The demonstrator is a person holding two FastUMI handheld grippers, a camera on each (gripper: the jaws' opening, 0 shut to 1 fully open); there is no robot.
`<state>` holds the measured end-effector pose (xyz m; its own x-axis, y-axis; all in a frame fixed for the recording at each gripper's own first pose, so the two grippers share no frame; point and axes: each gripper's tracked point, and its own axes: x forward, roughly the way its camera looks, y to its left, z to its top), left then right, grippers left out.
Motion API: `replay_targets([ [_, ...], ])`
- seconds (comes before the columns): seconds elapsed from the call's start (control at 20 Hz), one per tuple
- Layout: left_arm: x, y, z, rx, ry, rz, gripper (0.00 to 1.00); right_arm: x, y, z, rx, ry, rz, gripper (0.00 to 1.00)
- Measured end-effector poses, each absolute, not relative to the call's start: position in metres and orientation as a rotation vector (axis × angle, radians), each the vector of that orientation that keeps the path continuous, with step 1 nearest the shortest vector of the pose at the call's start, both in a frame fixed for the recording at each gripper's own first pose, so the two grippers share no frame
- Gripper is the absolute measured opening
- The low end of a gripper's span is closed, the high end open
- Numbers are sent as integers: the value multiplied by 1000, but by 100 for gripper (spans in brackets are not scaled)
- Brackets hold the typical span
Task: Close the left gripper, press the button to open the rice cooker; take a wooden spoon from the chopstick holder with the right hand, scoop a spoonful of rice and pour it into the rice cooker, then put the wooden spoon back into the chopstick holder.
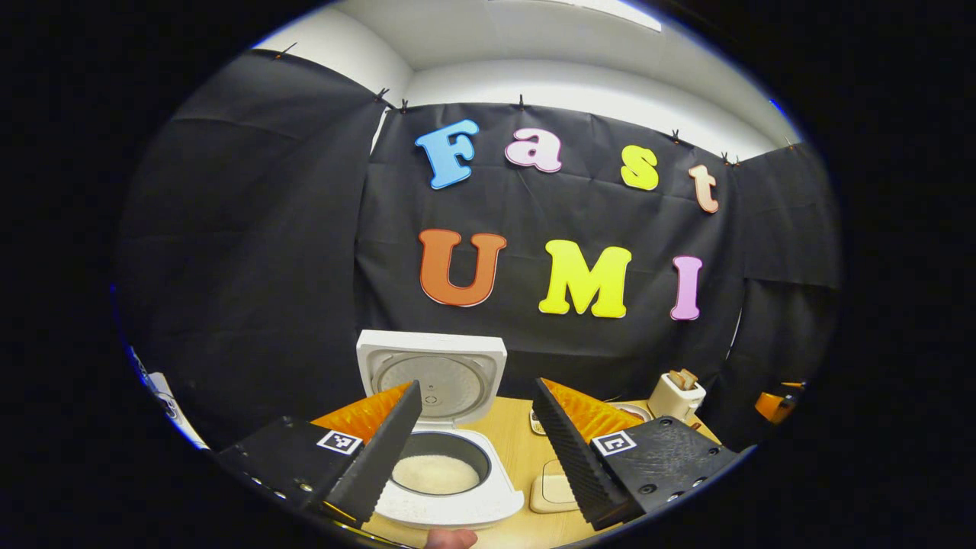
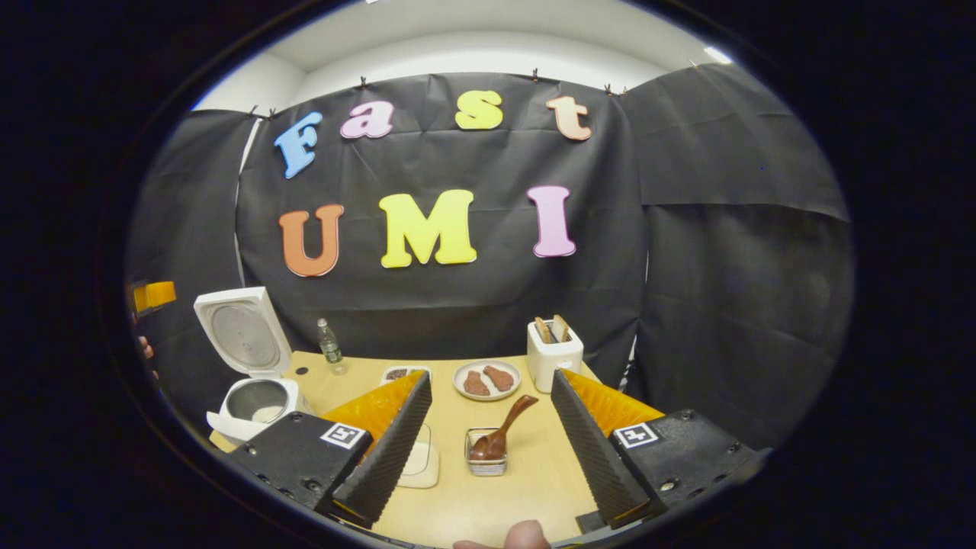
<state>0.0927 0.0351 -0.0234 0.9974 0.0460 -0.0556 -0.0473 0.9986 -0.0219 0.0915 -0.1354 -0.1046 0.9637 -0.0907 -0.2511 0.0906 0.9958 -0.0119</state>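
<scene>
The left claw (image 1: 476,446) is spread wide with nothing between its fingers, hanging above the near edge of the wooden surface (image 1: 526,450). The rice cooker (image 1: 450,488) sits just below and between the fingers, slightly toward the left one. Its lid (image 1: 432,374) stands upright at the back, and white rice (image 1: 435,473) lies in the dark inner pot. A pale square dish (image 1: 553,488) sits beside the cooker, close to the right finger.

The right claw (image 2: 492,438) is also released and holds nothing. Straight ahead, between its fingers, a wooden spoon (image 2: 503,435) rests with its bowl in a small clear container (image 2: 486,461), handle tilted up and away to the right. Spoon and claw are apart. Farther back on the surface (image 2: 496,503) are a plate (image 2: 486,379) with brown food pieces, and a white holder (image 2: 554,354) with wooden handles sticking out of its top. A small water bottle (image 2: 329,345) stands near the back left. In this view the open rice cooker (image 2: 255,408) lies well off to the left, beyond the left finger.
</scene>
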Motion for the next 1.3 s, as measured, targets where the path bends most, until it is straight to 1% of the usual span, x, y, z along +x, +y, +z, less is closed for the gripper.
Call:
replay_targets([
  [0.15, 84, 25, -32, 6, 70, 39, 94, 102, -138, -118, 19, 274, -75, 100],
  [0.4, 69, 6, -28, 0, 42, 45, 94, 135, -150, -153, 26, 311, -48, 100],
  [0.55, 68, -5, -27, -9, 33, 56, 94, 157, -158, -189, 30, 365, -26, 100],
  [0.85, 75, -15, -30, -37, 58, 120, 94, 198, -182, -260, 107, 473, -19, 100],
  [0.9, 77, -18, -33, -37, 65, 128, 94, 207, -185, -271, 133, 488, -14, 99],
  [0.95, 80, -23, -35, -37, 72, 132, 94, 216, -186, -283, 159, 510, -10, 94],
  [1.0, 81, -28, -37, -35, 80, 135, 94, 224, -187, -295, 184, 534, -7, 99],
  [1.15, 85, -43, -42, -19, 112, 141, 94, 244, -192, -326, 250, 599, 2, 93],
  [1.2, 85, -46, -44, -12, 119, 142, 94, 249, -193, -336, 275, 617, 2, 86],
  [1.25, 85, -48, -46, -5, 123, 144, 94, 253, -193, -343, 300, 632, -1, 89],
  [1.3, 85, -49, -48, 2, 132, 149, 94, 257, -194, -350, 320, 645, -2, 82],
])
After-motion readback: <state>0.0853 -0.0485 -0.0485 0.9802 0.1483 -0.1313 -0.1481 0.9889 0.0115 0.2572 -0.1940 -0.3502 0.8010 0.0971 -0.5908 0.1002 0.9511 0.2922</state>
